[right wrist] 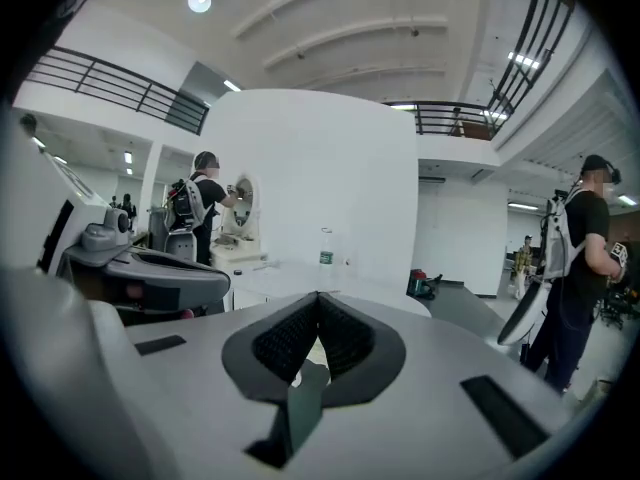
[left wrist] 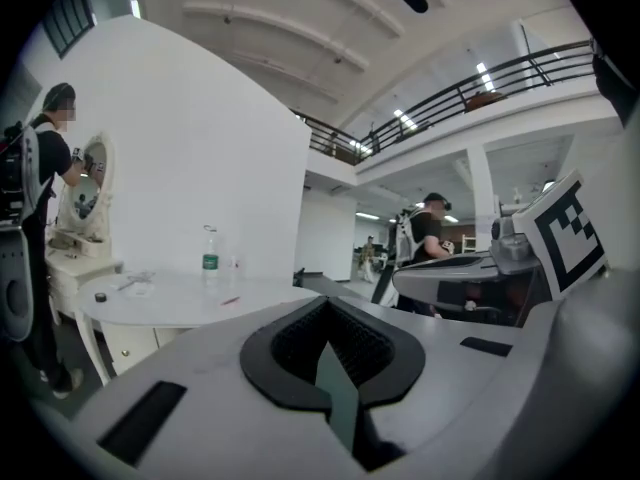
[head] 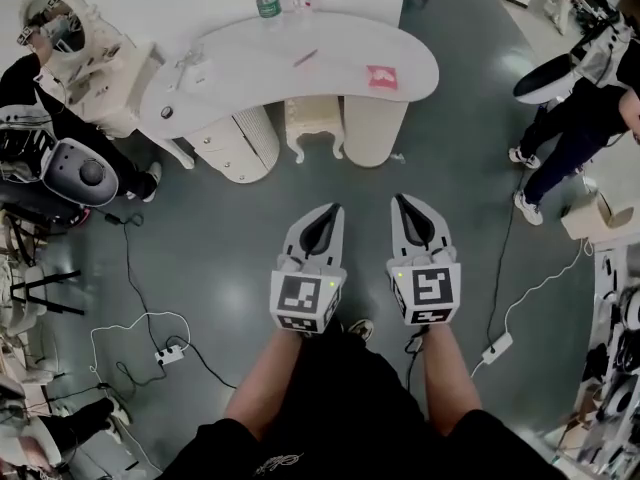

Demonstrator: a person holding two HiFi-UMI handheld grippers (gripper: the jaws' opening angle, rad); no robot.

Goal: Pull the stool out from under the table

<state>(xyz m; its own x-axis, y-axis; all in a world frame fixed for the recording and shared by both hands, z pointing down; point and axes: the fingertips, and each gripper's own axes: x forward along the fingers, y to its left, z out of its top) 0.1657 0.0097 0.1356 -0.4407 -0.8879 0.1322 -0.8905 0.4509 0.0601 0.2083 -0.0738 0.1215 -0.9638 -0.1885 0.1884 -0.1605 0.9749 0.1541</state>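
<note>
A cream stool [head: 313, 125] with carved legs stands tucked under the white curved table [head: 250, 63], between its two ribbed pedestals. Both grippers hover over the grey floor well short of the stool, pointing toward it. In the head view my left gripper [head: 335, 209] is shut with nothing in it, and my right gripper [head: 400, 200] beside it is shut and empty too. The left gripper view shows its jaws [left wrist: 325, 304] closed, with the table top [left wrist: 170, 296] beyond. The right gripper view shows closed jaws [right wrist: 318, 296]. The jaws hide the stool in both gripper views.
A water bottle [head: 266, 4] and a pink card [head: 382, 76] sit on the table. A person stands at a white vanity [head: 95, 53] to the left, another person [head: 575, 118] to the right. Cables and power strips [head: 170, 353] [head: 497, 346] lie on the floor on both sides.
</note>
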